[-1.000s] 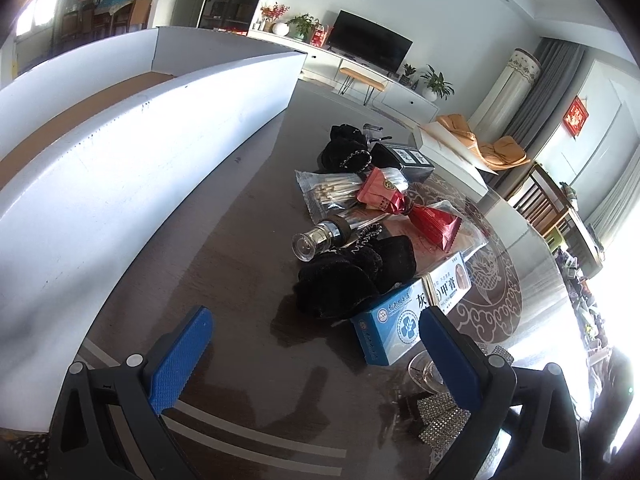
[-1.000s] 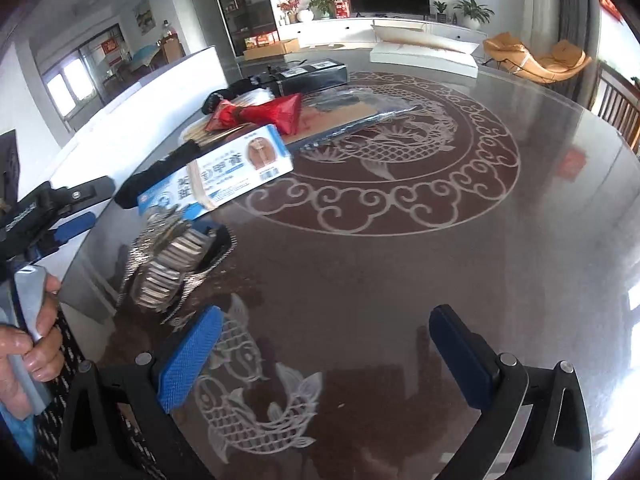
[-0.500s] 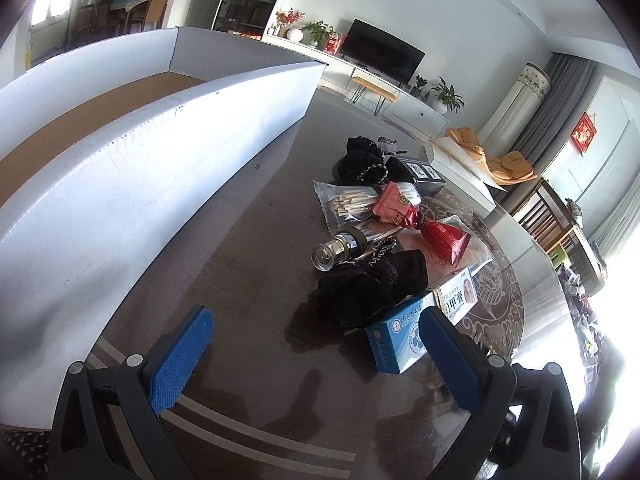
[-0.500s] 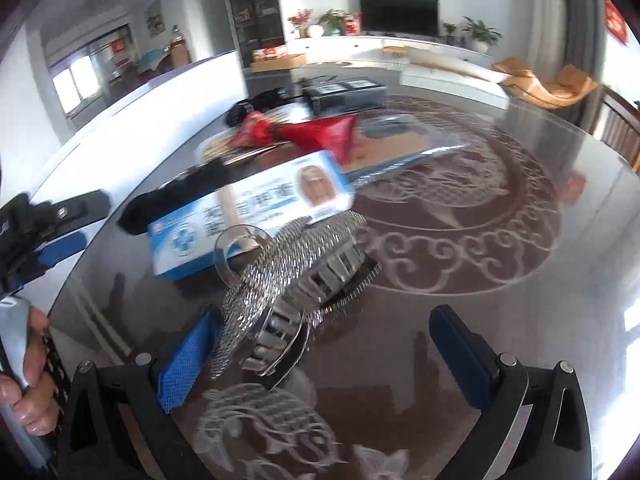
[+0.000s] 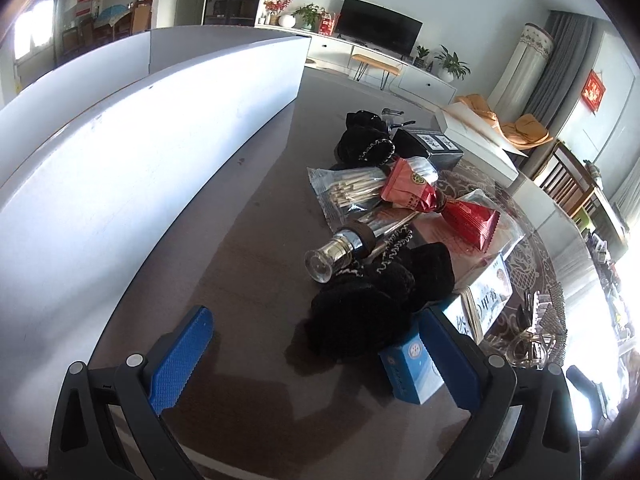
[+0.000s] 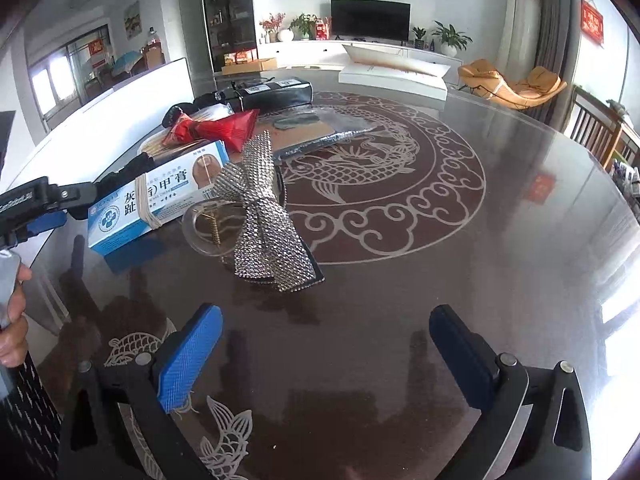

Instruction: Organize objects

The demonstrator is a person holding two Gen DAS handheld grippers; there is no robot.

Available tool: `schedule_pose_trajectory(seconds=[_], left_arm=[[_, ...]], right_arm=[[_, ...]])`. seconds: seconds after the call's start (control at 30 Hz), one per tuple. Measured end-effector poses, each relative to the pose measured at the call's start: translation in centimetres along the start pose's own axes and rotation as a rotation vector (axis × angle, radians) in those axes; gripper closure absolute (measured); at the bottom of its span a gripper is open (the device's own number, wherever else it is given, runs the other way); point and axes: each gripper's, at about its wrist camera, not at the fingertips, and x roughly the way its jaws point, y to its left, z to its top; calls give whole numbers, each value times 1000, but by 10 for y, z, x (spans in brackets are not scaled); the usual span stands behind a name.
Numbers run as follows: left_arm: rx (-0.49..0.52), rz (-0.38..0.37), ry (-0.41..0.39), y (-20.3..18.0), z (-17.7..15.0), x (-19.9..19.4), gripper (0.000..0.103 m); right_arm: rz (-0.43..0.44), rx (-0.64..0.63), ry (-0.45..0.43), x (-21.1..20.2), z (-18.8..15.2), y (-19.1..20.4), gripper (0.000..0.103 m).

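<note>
**Me:** Both tongs are spread wide with nothing between them. My right tongs have swung round over the last second: the rhinestone bow hair clip, which sat off toward my left finger, now lies straight ahead between the two blue pads, resting on the surface a little beyond the tips.

**Other:** And the left side?

**Me:** My left tongs have eased forward along the white box wall. The black fuzzy bundle now sits nearer their right pad, and the blue-and-white carton is partly hidden behind it.

**Other:** What does that mean for tidying up?

**Me:** I judge the clip is the piece lined up for picking first; it still lies loose on the surface, just beside the carton. Nothing has been lifted yet, so the sorting has hardly begun.

**Other:** Any writing you can make out?

**Me:** From the right view the carton shows large Chinese characters, 灰 and 趾 stacked, then 甲膏, with a blue cross-like emblem and a picture of a toenail. A rubber band runs around it. The red snack packet and the dark box behind carry labels too small to read. The left tool's body has white lettering I cannot read.
</note>
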Motion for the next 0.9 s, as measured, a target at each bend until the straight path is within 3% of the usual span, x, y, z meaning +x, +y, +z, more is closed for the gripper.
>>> schedule_pose_trajectory(seconds=[0.17,0.2,0.23,0.27,0.3,0.37,0.47,0.53,0.57,0.6,0.67,0.73,0.83,0.87,0.9], left_arm=[[119,-17,74,-13,7,18,2],[114,-42,74,-12,6,16,20],[101,-98,84,-9,5,13,30],[91,-144,101,-8,3,9,50],[98,-165,115,-8,0,4,61],[148,-180,144,-10,-8,-7,74],[207,-257,213,-9,-21,-23,75],[245,-245,214,-8,-25,-32,73],[249,-228,205,-9,-25,-35,61],[239,-212,192,-7,-23,-35,36],[193,-174,139,-2,-14,-34,10],[131,-183,120,2,2,-24,9],[74,-234,179,-4,19,1,12],[84,-222,193,-8,21,9,27],[99,-196,210,-12,21,17,56]], right_arm=[[14,32,-30,-6,-2,-5,0],[14,38,-34,-7,-3,-6,0],[15,42,-40,-8,-3,-7,0],[15,44,-47,-9,-3,-7,0],[15,43,-52,-10,-4,-8,0],[19,42,-56,-11,-4,-8,0],[26,43,-60,-11,-5,-8,0],[30,44,-62,-11,-5,-8,0],[30,43,-63,-12,-5,-8,0],[29,43,-63,-11,-5,-8,0],[29,43,-62,-11,-5,-8,0],[31,45,-64,-11,-5,-8,0],[36,51,-71,-13,-5,-9,0],[37,52,-71,-13,-5,-9,0],[37,53,-70,-12,-5,-9,0]])
